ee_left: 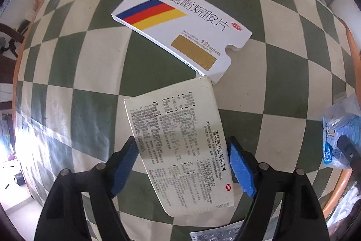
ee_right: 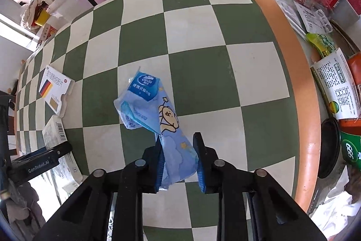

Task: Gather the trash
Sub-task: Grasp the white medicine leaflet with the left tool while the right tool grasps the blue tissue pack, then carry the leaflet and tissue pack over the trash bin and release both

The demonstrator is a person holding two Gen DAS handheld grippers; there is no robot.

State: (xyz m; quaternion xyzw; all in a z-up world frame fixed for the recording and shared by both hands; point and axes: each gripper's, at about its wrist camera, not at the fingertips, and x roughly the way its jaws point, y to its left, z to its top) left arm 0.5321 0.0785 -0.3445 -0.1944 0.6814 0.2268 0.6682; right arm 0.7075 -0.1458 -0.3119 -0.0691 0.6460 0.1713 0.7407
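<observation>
Left tongs (ee_left: 183, 165): poised straight down over the leaflet (ee_left: 180, 146), blue pads either side, apparently not yet pinching it — set for a pickup off the desk (ee_left: 99, 55).
Pill box (ee_left: 180, 26): flat just beyond, corner touching the leaflet, waiting.
Right tongs (ee_right: 178, 164): clamped on the tissue pack (ee_right: 155, 114), hanging clear, likely bound for the trash.

The small print on the leaflet (ee_left: 180, 150) is too blurred to be read. A silver blister sheet (ee_left: 214, 235) is cut off by the lower edge (only one strip is seen). The tissue packet (ee_right: 155, 119) is partly hidden between black fingers (ee_right: 200, 150).
</observation>
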